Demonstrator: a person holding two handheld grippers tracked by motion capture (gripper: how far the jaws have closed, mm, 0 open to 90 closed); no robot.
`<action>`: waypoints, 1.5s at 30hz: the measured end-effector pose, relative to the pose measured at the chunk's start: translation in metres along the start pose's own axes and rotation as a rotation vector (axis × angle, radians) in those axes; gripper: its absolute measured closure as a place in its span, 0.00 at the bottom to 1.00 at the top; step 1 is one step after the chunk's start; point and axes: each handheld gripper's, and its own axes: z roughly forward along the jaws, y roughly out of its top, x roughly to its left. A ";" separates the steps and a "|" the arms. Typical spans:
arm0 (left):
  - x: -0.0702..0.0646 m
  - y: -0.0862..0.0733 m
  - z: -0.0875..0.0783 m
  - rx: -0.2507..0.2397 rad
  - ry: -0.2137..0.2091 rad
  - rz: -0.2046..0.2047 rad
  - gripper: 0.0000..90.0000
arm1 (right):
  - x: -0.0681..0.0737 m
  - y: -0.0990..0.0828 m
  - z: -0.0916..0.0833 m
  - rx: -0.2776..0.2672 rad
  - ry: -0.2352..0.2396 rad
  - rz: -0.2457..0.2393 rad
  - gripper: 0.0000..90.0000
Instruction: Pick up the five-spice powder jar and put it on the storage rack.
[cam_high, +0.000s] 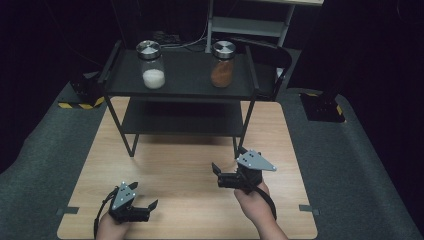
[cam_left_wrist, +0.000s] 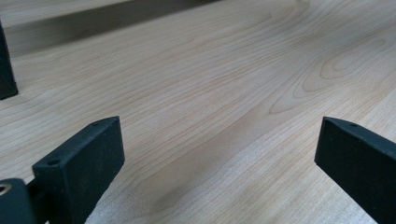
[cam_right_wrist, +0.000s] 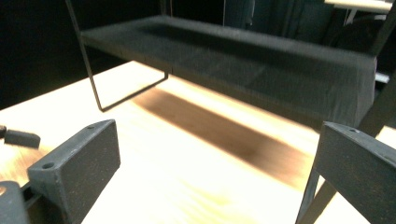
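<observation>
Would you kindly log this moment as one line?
left gripper: open, over wooden table | right gripper: open, near black two-tier shelf | white-powder glass jar, brown-powder glass jar: top tier

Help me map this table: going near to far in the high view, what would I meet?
Left gripper → right gripper → black shelf rack → on its top shelf, the jar of white powder and the jar of brown powder, level with each other.

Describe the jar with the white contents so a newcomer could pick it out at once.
Start at the black two-tier shelf standing at the far end of the wooden table. Two clear jars with round metal lids stand on its top tier; take the left jar. It holds something white at its bottom, while the right jar holds something reddish-brown.
</observation>
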 end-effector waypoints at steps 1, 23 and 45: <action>0.000 0.000 0.000 0.000 0.001 0.004 0.02 | 0.000 -0.004 0.000 0.006 0.001 0.005 0.00; -0.003 0.001 0.000 0.007 0.009 0.016 0.02 | -0.008 -0.074 0.004 0.136 -0.029 0.073 0.00; -0.004 0.001 0.000 0.012 0.016 0.017 0.02 | -0.004 -0.106 -0.004 0.187 -0.096 0.034 0.01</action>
